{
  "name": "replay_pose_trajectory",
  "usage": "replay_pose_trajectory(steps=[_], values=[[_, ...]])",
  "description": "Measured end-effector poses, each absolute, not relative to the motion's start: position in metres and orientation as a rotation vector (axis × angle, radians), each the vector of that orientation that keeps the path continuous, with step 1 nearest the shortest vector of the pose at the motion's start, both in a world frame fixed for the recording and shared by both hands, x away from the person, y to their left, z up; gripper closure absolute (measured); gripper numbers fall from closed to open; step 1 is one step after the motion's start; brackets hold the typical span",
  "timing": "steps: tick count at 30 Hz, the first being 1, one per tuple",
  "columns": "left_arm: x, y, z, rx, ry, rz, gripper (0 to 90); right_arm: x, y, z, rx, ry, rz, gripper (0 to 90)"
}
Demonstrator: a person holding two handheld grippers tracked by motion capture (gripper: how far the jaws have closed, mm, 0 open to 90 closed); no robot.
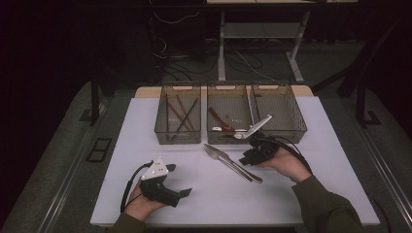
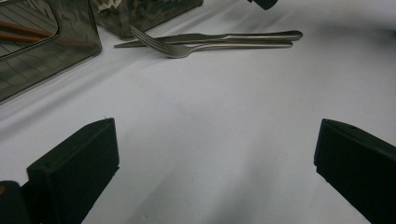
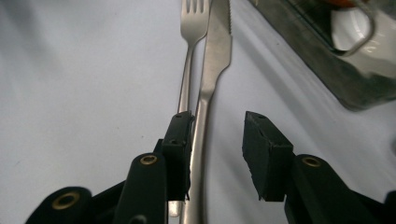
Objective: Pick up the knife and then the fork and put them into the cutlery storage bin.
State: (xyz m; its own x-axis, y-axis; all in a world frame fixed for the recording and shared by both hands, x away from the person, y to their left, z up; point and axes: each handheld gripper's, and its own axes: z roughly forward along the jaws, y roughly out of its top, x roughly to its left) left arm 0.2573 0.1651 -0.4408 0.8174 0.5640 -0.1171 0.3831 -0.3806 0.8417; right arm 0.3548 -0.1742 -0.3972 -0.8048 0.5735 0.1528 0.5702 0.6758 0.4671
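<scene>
A white table (image 1: 311, 194) holds three see-through bins (image 1: 178, 116) past the right gripper (image 3: 215, 140). That gripper sits low over a knife (image 3: 212, 79) and a fork (image 3: 190, 56) lying side by side, touching, handles toward it. Its jaws are partly spread, with the knife handle between them. One jaw stands between the two handles, touching the knife. The other jaw has a gap beside it, so nothing is pinched yet. The knife looks hard, thin, shiny and slippery, and not heavy. The middle of the handle seems the best spot to grab. The left gripper (image 2: 215, 154) rests well away from the fork, jaws wide apart and holding nothing.
</scene>
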Motion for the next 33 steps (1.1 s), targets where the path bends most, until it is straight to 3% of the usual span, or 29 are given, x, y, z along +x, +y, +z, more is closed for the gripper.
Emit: replay_pose_trajectory(steps=[20, 33], values=[[0.257, 0.165, -0.441, 2.018, 0.697, 0.228, 0.0, 0.367, -0.133, -0.409, 0.861, 2.979, 0.438, 73.5], [0.257, 0.165, -0.442, 2.016, 0.700, 0.227, 0.0, 0.370, -0.123, -0.416, 0.848, 3.015, 0.346, 74.5]])
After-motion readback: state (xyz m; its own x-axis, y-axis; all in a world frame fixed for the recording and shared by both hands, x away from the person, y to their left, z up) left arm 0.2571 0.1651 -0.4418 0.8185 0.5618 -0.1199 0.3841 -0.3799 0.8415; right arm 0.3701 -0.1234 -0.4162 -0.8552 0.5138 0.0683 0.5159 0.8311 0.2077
